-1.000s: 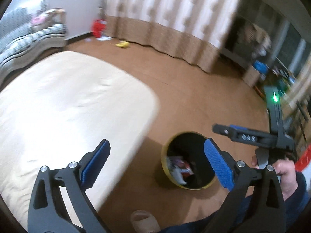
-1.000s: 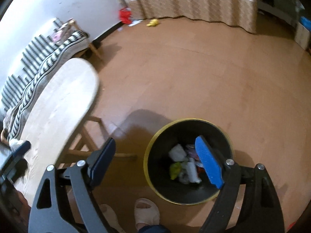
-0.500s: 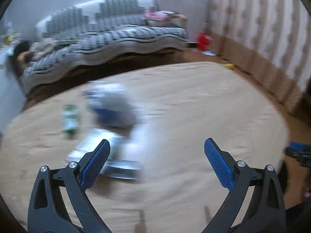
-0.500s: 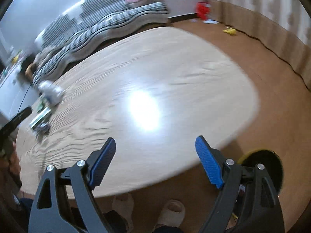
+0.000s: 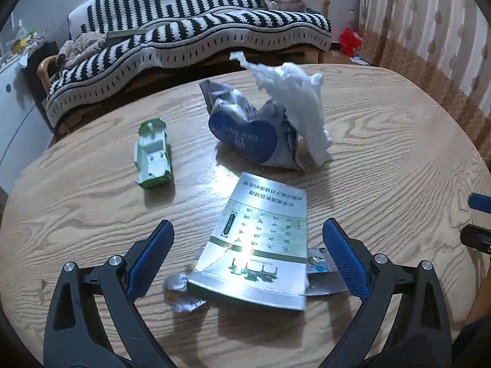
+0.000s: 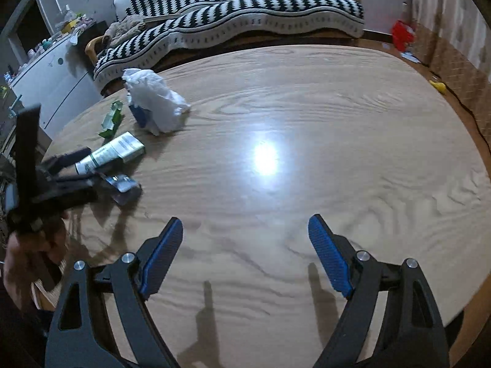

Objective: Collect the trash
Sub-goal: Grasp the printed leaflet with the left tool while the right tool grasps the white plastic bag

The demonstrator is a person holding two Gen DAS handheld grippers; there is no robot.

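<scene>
On the round wooden table (image 5: 399, 165) lies trash. A silver-green flat box (image 5: 260, 245) lies between the open jaws of my left gripper (image 5: 245, 257), with crumpled foil wrappers (image 5: 179, 294) beside it. Farther off are a green opened carton (image 5: 152, 156), a blue-white bag (image 5: 251, 135) and a white crumpled tissue (image 5: 300, 104). My right gripper (image 6: 245, 254) is open and empty over bare table (image 6: 307, 153); in its view the left gripper (image 6: 58, 181), box (image 6: 113, 151), tissue (image 6: 153, 98) and carton (image 6: 112, 119) sit at the left.
A striped black-and-white sofa (image 5: 190, 33) stands behind the table. A white cabinet (image 6: 52, 82) is at the far left. Curtains (image 5: 429, 30) and a red item (image 5: 349, 41) on the floor are at the right.
Both grippers swung up from the floor bin to the table. The left one has closed in on the trash pile, so the silver box now lies between its jaws.
</scene>
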